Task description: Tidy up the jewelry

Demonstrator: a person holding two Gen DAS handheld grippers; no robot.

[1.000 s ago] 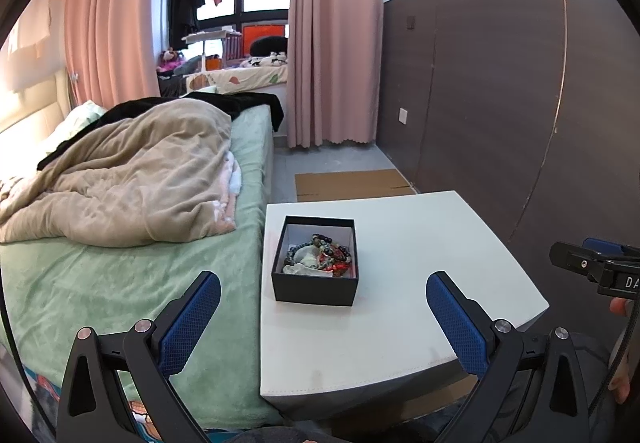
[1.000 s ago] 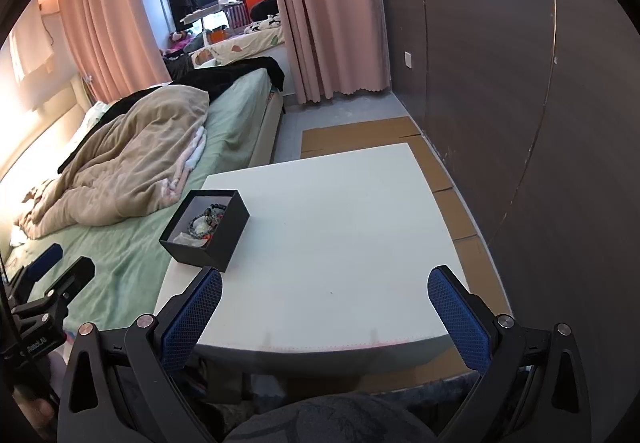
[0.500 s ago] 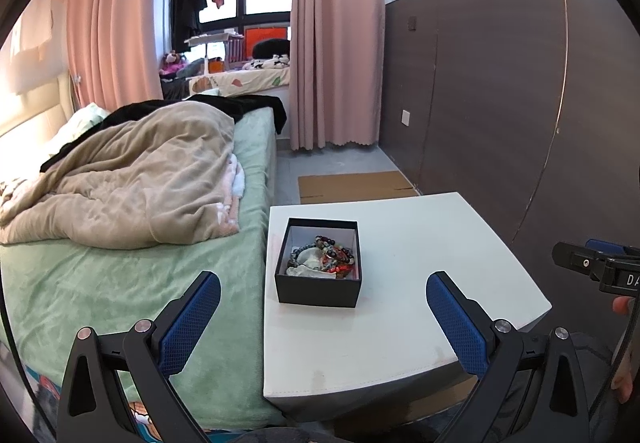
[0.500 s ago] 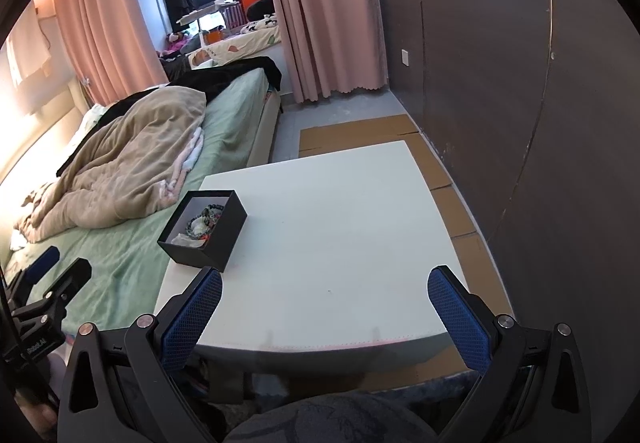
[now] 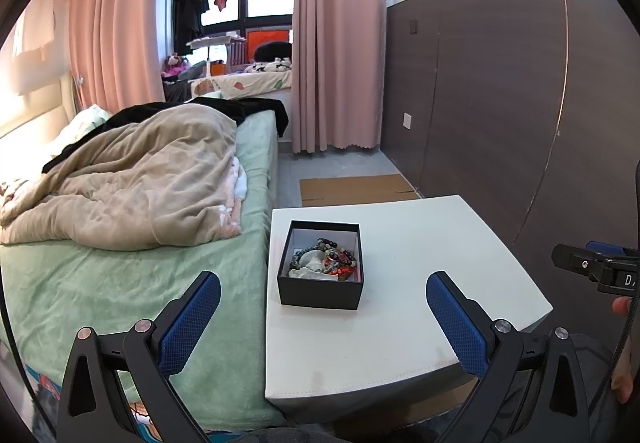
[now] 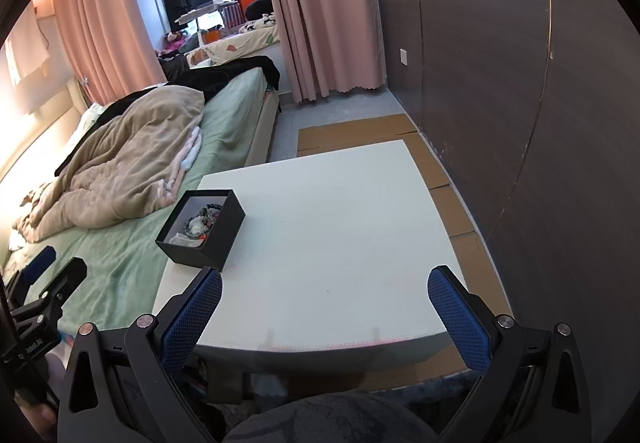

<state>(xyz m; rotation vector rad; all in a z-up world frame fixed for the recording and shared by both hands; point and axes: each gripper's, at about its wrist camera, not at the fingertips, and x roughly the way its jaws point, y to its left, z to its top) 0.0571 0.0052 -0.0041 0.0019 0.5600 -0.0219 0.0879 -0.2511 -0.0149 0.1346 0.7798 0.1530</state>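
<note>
A black open box [image 5: 321,266] holds a tangle of bead bracelets and jewelry [image 5: 325,259] on the left part of a white table [image 5: 420,283]. The box also shows in the right wrist view [image 6: 202,231] near the table's left edge. My left gripper [image 5: 320,307] is open and empty, just short of the box, near the table's front. My right gripper [image 6: 325,309] is open and empty above the table's front edge, right of the box. Each gripper shows at the edge of the other view, the right [image 5: 592,267] and the left [image 6: 44,283].
A bed [image 5: 120,283] with a green sheet and beige duvet [image 5: 132,183] stands against the table's left side. A dark panelled wall [image 5: 500,103] runs on the right. Cardboard sheets [image 6: 360,131] lie on the floor beyond the table. Pink curtains [image 5: 336,43] hang at the back.
Both views have shifted slightly: the left gripper has tilted up a little, so the box sits lower in its view. The right gripper has drifted slightly. Both stay open.
</note>
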